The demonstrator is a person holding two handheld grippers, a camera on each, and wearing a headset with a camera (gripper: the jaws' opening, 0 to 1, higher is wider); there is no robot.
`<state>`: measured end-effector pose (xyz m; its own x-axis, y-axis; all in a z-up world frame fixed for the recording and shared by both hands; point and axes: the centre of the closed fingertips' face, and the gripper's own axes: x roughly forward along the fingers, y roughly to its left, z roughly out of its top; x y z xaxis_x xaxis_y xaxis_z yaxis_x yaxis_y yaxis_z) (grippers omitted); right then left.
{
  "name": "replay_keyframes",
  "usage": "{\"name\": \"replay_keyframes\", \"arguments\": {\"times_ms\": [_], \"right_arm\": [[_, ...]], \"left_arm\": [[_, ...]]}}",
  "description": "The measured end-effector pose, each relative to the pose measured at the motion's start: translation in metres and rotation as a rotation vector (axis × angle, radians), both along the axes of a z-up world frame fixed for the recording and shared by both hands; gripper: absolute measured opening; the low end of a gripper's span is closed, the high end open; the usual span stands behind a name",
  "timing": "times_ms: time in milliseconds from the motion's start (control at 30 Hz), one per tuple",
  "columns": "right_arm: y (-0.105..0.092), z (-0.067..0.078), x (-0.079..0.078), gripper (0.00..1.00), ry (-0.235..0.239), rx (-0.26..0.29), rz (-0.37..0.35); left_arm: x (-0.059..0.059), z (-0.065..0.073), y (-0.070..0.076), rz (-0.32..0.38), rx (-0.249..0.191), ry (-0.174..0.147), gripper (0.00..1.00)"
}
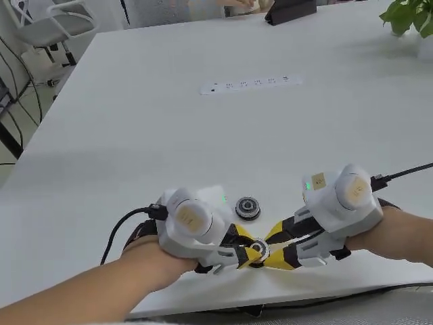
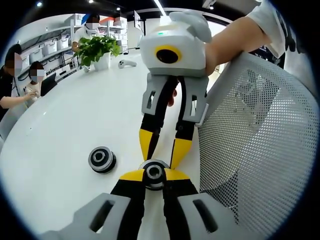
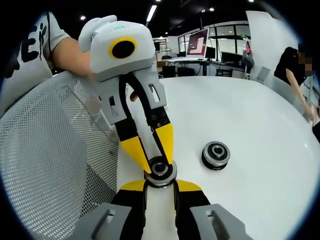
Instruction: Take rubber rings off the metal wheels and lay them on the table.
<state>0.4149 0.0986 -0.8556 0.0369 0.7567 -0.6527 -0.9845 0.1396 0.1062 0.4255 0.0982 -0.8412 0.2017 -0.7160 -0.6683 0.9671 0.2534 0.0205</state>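
A small metal wheel with a black rubber ring (image 1: pixel 257 254) is held just above the table's near edge, between both grippers. My left gripper (image 1: pixel 247 256) comes in from the left and my right gripper (image 1: pixel 266 256) from the right, tips meeting on it. In the left gripper view my own yellow-tipped jaws are shut on the wheel (image 2: pixel 153 172), and the right gripper (image 2: pixel 163 150) clamps it from above. The right gripper view shows the same wheel (image 3: pixel 160 171) from the other side. A second ringed wheel (image 1: pixel 247 208) lies flat on the table just beyond.
The white table (image 1: pixel 203 135) stretches far ahead, with a power strip (image 1: pixel 250 84) at its middle, a plant (image 1: pixel 409 15) at the far right and a dark case (image 1: pixel 289 10) at the back. A mesh chair back (image 2: pixel 260 145) stands close behind the grippers.
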Motion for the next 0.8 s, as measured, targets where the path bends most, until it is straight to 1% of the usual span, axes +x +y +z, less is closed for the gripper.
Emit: {"name": "replay_keyframes", "arguments": {"times_ms": [100, 200, 233, 433, 467, 500, 633, 767, 800], "right_arm": [[-0.0013, -0.0005, 0.0002, 0.16, -0.001, -0.007, 0.002], [-0.0045, -0.002, 0.0006, 0.09, -0.01, -0.022, 0.007], [-0.0048, -0.0015, 0.0006, 0.08, -0.005, -0.019, 0.004], [-0.0048, -0.0023, 0.001, 0.05, -0.001, -0.03, -0.001], [-0.0051, -0.0025, 0.0011, 0.04, 0.005, -0.031, -0.007], [-0.0057, -0.0025, 0.0013, 0.03, 0.022, -0.031, -0.02], [-0.0068, -0.0022, 0.0025, 0.0, 0.049, -0.031, -0.046], [-0.0081, -0.0015, 0.0042, 0.0, 0.082, -0.032, -0.078], [-0.0087, -0.0005, 0.0048, 0.0, 0.099, -0.026, -0.096]], "left_arm": [[-0.0001, 0.0001, 0.0003, 0.0, -0.001, 0.0, 0.08], [-0.0001, 0.0001, 0.0007, 0.001, -0.002, 0.0, 0.08], [-0.0001, 0.0001, 0.0008, 0.002, -0.002, 0.0, 0.08], [-0.0001, 0.0002, 0.0011, 0.004, -0.003, 0.0, 0.08], [-0.0001, 0.0002, 0.0011, 0.004, -0.003, 0.0, 0.08], [-0.0001, 0.0003, 0.0012, 0.004, -0.003, -0.001, 0.08], [-0.0002, 0.0002, 0.0013, 0.004, -0.002, -0.002, 0.08], [-0.0001, 0.0001, 0.0014, 0.005, 0.001, -0.003, 0.07], [0.0001, 0.0001, 0.0014, 0.005, 0.002, -0.003, 0.07]]}}
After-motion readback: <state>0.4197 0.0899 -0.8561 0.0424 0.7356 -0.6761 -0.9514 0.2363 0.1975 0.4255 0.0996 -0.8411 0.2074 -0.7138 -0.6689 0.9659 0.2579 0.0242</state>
